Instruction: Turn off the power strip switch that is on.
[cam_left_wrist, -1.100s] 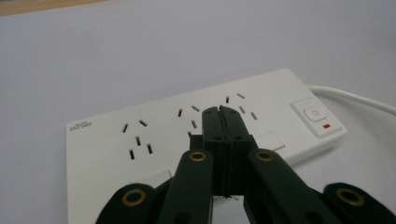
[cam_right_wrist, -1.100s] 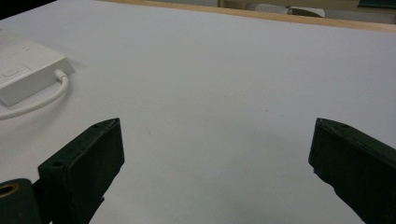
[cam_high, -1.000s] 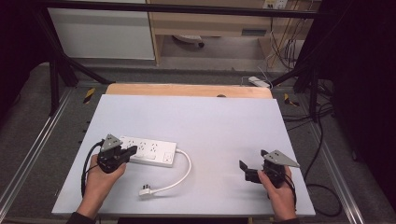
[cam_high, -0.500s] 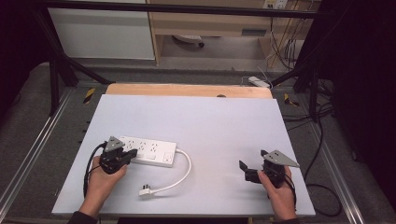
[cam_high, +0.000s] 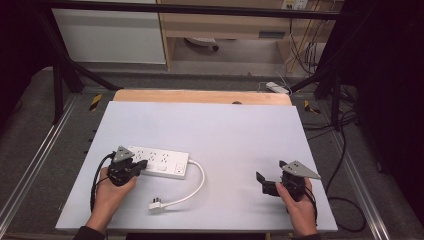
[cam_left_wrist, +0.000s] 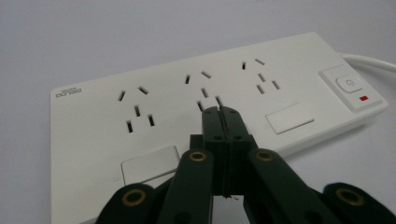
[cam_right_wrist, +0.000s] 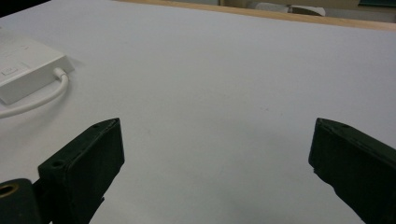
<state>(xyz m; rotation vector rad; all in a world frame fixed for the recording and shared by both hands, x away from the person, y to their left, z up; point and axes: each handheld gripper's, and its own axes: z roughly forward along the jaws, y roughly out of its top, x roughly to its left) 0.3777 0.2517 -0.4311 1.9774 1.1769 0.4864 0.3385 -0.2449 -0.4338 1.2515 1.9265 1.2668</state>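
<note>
The left gripper (cam_left_wrist: 223, 114), jaws pressed together and empty, hovers over the power strip (cam_left_wrist: 187, 102). The right gripper (cam_right_wrist: 215, 163) is wide open above the desk (cam_high: 225, 130).

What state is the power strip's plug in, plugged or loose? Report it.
Loose. The plug lies on the table at the end of its curled white cord, in front of the power strip, in no socket.

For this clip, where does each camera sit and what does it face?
High view: above the person's side, facing forward and down on the table; both hands and claws show.
Left gripper view: on the left claw, shut jaws over the power strip.
Right gripper view: on the right claw, open jaws over bare tabletop.
All three share the power strip.
</note>
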